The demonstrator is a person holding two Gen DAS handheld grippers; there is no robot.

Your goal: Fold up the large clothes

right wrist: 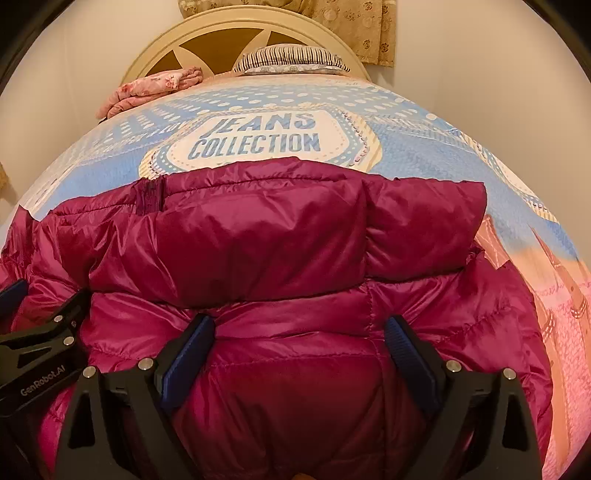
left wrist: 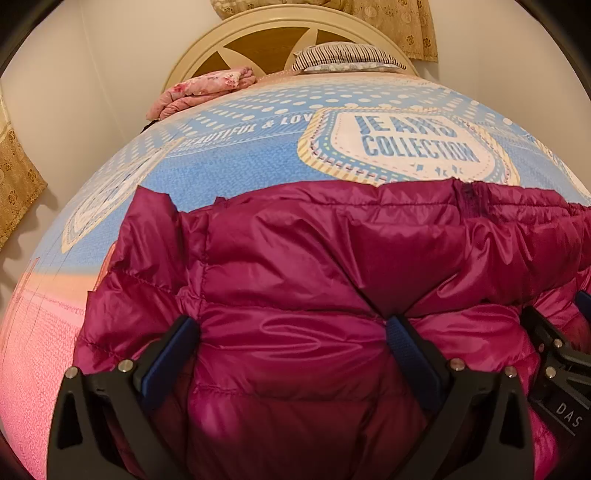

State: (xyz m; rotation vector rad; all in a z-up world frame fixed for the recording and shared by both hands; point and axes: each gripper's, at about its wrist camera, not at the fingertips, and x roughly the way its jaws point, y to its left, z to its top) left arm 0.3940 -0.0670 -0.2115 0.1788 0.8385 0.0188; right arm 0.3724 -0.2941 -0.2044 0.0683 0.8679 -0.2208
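A magenta puffy down jacket [left wrist: 295,251] lies folded on the bed, its far edge toward the headboard; in the right wrist view the jacket [right wrist: 258,229] shows a doubled-over layer on top. My left gripper [left wrist: 291,325] is open, its blue-padded fingers [left wrist: 173,350] pressed down astride a bulge of the near jacket edge. My right gripper [right wrist: 299,325] stands the same way, open over the jacket's right part. Each gripper shows at the other view's edge: the right gripper [left wrist: 554,343] and the left gripper [right wrist: 44,332], side by side.
The bed cover [left wrist: 240,162] is blue and pink with "JEANS COLLECTION" printed on it. A folded pink floral blanket [left wrist: 207,88] and a striped pillow [left wrist: 347,55] lie by the cream headboard [left wrist: 207,48]. Patterned curtains [left wrist: 399,26] hang behind; walls close in on both sides.
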